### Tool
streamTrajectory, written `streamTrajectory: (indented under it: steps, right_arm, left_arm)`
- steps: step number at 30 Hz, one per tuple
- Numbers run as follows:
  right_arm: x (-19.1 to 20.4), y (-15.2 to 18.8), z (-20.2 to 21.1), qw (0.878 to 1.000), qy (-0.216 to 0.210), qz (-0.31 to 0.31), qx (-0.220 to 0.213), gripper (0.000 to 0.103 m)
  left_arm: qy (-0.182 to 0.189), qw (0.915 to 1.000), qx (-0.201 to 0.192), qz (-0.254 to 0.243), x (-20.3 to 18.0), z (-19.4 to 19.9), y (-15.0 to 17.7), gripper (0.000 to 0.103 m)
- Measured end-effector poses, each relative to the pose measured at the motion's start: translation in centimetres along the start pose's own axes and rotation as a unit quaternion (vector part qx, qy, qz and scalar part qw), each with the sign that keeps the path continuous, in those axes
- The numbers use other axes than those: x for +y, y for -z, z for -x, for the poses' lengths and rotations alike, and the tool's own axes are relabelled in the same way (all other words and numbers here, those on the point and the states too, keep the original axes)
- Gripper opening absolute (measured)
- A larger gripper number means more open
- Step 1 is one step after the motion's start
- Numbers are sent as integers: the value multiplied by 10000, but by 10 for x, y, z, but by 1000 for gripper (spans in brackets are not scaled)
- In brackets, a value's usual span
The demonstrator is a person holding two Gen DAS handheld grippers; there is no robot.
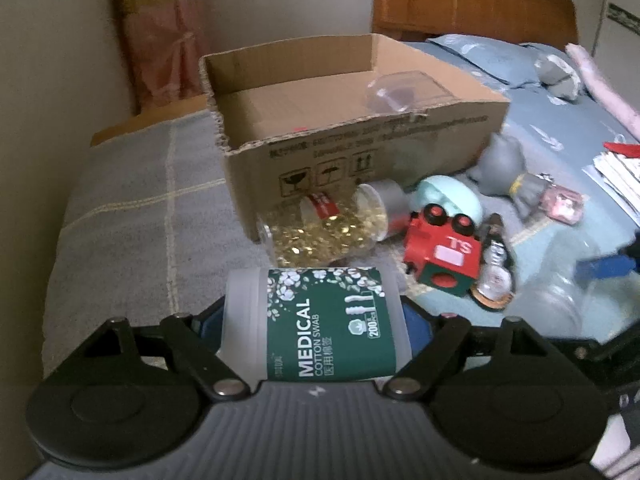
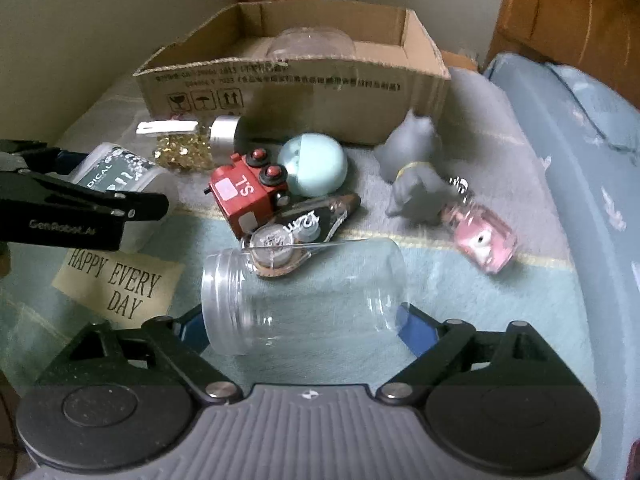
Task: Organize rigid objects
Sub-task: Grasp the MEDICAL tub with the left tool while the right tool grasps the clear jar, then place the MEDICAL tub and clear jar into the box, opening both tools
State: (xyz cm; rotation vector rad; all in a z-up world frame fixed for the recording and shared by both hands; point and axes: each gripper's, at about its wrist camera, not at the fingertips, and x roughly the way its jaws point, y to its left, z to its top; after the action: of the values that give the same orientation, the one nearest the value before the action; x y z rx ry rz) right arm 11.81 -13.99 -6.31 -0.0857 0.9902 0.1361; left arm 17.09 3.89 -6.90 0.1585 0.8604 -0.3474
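Observation:
My left gripper [image 1: 316, 324] is shut on a green-labelled medical cotton swab tub [image 1: 320, 320], held sideways above the bed, short of the open cardboard box [image 1: 360, 140]. The tub also shows in the right wrist view [image 2: 116, 172]. My right gripper [image 2: 304, 320] is shut on a clear empty plastic jar [image 2: 304, 296], held sideways. A clear domed container [image 1: 404, 88] lies inside the box. Before the box lie a jar of gold beads [image 1: 328, 224], a red toy train [image 1: 444, 252], a mint egg [image 1: 452, 196] and a grey cat figure [image 2: 416, 168].
A correction tape [image 2: 296, 240], a pink keychain block [image 2: 484, 240] and a "HAPPY EVERY DAY" card [image 2: 120, 288] lie on the blue-grey bedspread. A wooden headboard [image 1: 472, 0] and pillow [image 1: 492, 56] stand behind the box. A wall runs along the left.

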Motion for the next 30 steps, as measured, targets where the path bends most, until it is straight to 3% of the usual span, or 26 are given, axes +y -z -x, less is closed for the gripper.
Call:
streamTrajectory:
  steps: [8,16,25,30]
  right_arm:
    - [-12,-18,31,9972,-322,565,-365,95]
    - [-25,-62,56,9899,-513,1018,-848,95]
    - [-37,-107,55,9866,-506,1110,-1086,95]
    - [-44,-123,52,9868,-422,1103,-1105,95]
  left_arm:
    - [169,9995,-100,-257,-5,33,-12,83]
    - [75,9977,-522,-433,-6,53,-71,83]
    - [-257,9976,-577,-268,7,5,-150,83]
    - [-286,9978,-599,-11,16,-22,-172,86]
